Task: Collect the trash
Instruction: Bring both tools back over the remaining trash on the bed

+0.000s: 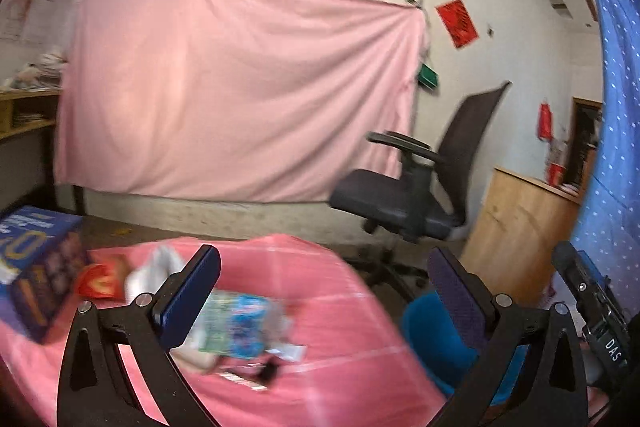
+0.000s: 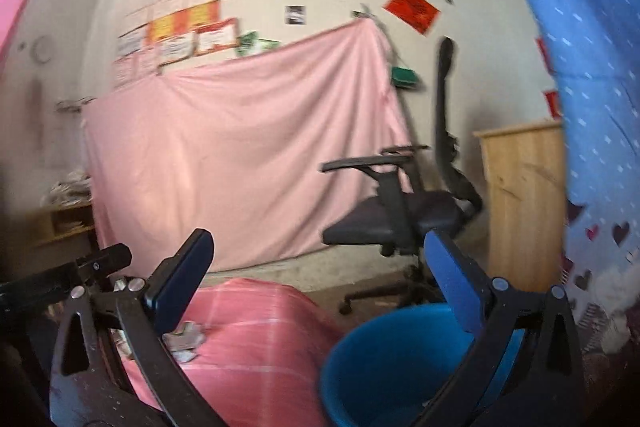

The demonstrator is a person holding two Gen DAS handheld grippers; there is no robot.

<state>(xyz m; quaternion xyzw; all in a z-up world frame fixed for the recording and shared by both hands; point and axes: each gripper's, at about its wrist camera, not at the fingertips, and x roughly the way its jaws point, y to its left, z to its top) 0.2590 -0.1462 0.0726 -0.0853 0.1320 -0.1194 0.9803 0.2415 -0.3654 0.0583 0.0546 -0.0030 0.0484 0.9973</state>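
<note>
Both grippers are spread wide and hold nothing. Just ahead of the left gripper (image 1: 324,291), between its fingers, a crumpled blue-green plastic wrapper (image 1: 240,323) lies on the pink-clothed counter (image 1: 340,307), with small scraps (image 1: 256,371) just below it. Farther to its left are a red packet (image 1: 100,279) and a blue box (image 1: 36,267). Under the right gripper (image 2: 320,279), toward its right finger, sits the blue bin (image 2: 384,363); crumpled foil (image 2: 186,341) lies beside its left finger. Beyond stand an office chair (image 2: 400,211) and a pink sheet (image 2: 240,155) on the wall.
</note>
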